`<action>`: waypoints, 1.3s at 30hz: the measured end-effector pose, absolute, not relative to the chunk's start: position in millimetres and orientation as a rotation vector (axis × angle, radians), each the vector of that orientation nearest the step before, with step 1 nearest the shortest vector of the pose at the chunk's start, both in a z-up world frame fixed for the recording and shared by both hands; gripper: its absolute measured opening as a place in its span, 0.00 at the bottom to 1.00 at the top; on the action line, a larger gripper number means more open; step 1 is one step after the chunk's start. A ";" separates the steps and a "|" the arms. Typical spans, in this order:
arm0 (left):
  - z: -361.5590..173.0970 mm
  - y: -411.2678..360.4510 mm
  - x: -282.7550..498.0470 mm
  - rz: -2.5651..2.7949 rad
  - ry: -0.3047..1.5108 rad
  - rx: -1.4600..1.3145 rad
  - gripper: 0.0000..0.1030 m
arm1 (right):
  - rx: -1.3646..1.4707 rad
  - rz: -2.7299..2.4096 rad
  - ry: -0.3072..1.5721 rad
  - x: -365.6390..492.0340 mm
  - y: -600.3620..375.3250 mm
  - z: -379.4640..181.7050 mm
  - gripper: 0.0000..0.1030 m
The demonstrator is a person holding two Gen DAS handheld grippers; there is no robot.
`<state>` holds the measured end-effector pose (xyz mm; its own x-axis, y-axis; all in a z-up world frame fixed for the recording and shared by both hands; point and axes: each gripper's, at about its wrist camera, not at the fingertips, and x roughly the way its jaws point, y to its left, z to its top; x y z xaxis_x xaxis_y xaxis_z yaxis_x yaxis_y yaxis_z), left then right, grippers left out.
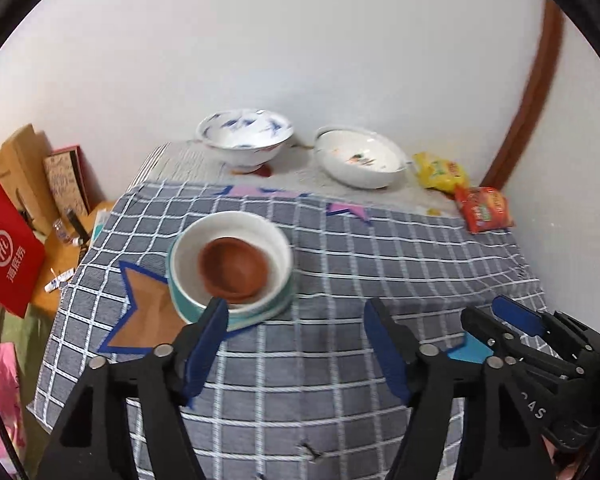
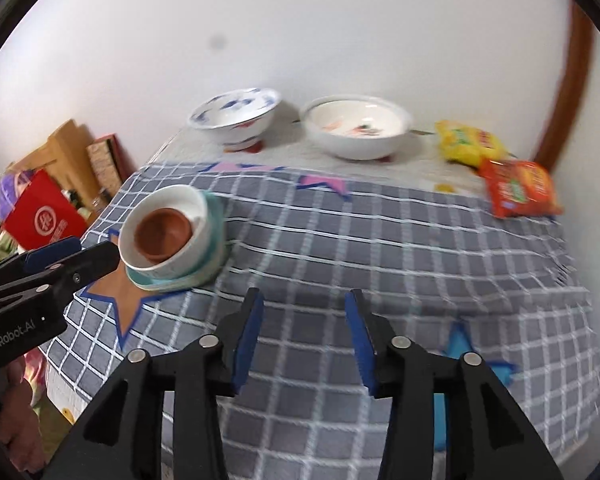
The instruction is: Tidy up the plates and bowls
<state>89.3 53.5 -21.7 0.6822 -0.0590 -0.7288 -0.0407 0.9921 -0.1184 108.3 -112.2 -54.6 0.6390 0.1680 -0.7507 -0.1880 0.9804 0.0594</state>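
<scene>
Fingers of both the left gripper [image 1: 296, 320] and the right gripper [image 2: 304, 312] are released and grasp nothing, above the checked cloth [image 1: 380, 264] on the counter, where the brown bowl [image 1: 234, 266] sits inside the white bowl [image 1: 276, 248] on teal plates [image 1: 260, 314].

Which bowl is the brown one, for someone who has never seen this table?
Start at the checked cloth on the table, then find the stack on its left part, over a brown star. The stack is a teal plate under a white bowl, and the brown bowl lies inside that. It is the smallest dish and the only brown one; the two bowls by the wall are white.
</scene>
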 end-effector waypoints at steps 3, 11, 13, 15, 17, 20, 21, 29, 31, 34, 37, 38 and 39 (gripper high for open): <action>-14.4 33.7 70.5 -0.019 0.788 -0.108 0.73 | -0.008 0.150 0.825 87.1 -135.3 -45.0 0.43; -4.8 1.8 36.0 -0.042 0.765 -0.064 0.84 | 0.038 0.078 0.721 27.8 -174.2 -25.3 0.81; -3.4 -0.8 28.0 -0.038 0.760 -0.066 0.84 | 0.030 0.062 0.708 18.0 -176.2 -23.1 0.83; -2.2 -2.5 21.8 -0.037 0.756 -0.071 0.84 | 0.011 0.049 0.696 9.1 -177.0 -21.9 0.85; -0.9 -3.8 16.1 -0.039 0.751 -0.074 0.84 | 0.011 0.042 0.696 2.3 -178.7 -21.7 0.87; 1.3 -6.4 8.6 -0.023 0.734 -0.059 0.84 | 0.025 0.045 0.699 -4.7 -181.7 -22.2 0.87; 1.9 -7.3 6.9 -0.022 0.731 -0.056 0.84 | 0.027 0.043 0.698 -6.5 -183.0 -21.8 0.87; 6.6 -10.4 -1.3 -0.014 0.714 -0.049 0.84 | 0.037 0.033 0.679 -15.6 -186.8 -17.8 0.87; 7.4 -11.6 -3.4 -0.011 0.710 -0.049 0.84 | 0.043 0.032 0.677 -17.2 -187.6 -17.6 0.87; 8.1 -12.6 -5.4 -0.012 0.707 -0.044 0.84 | 0.055 0.032 0.679 -18.4 -188.8 -18.3 0.87; 8.1 -14.3 -6.2 -0.009 0.709 -0.040 0.84 | 0.058 0.031 0.675 -19.6 -190.2 -18.3 0.87; 8.1 -14.7 -6.3 -0.009 0.709 -0.040 0.84 | 0.057 0.027 0.675 -19.9 -190.6 -18.3 0.87; 8.1 -15.1 -6.4 -0.009 0.710 -0.040 0.84 | 0.057 0.024 0.675 -20.4 -191.0 -18.2 0.87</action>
